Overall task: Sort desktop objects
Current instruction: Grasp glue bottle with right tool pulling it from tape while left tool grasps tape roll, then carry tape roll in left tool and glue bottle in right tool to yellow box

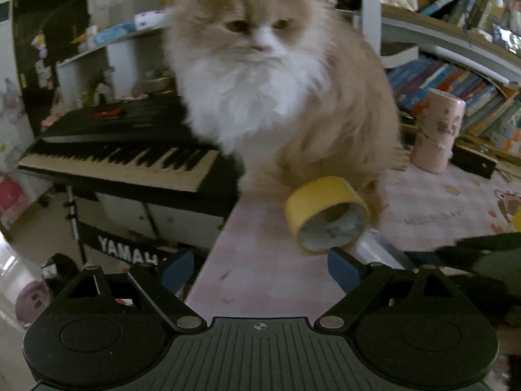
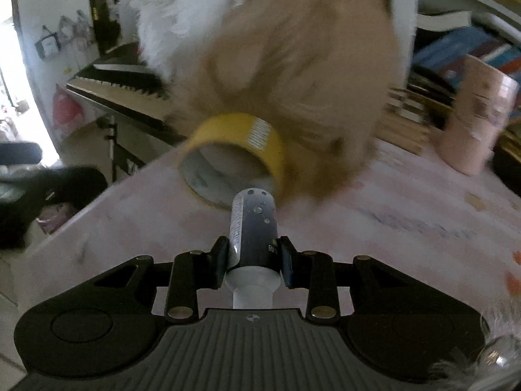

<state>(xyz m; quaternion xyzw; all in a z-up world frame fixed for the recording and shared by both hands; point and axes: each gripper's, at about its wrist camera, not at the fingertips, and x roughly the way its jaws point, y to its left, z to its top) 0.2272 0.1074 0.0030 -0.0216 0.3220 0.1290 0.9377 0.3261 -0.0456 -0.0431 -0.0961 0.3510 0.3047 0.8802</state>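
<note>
Right gripper (image 2: 252, 257) clamps bottle (image 2: 254, 228); pink cups (image 2: 478, 117) stacked.

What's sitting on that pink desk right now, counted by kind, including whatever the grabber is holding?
Yellow tape roll: 1
Small bottle, clamped in the right gripper: 1
Pink cylindrical containers, stacked: 2
Cat: 1
Total: 5
The left gripper is open and holds nothing.
</note>
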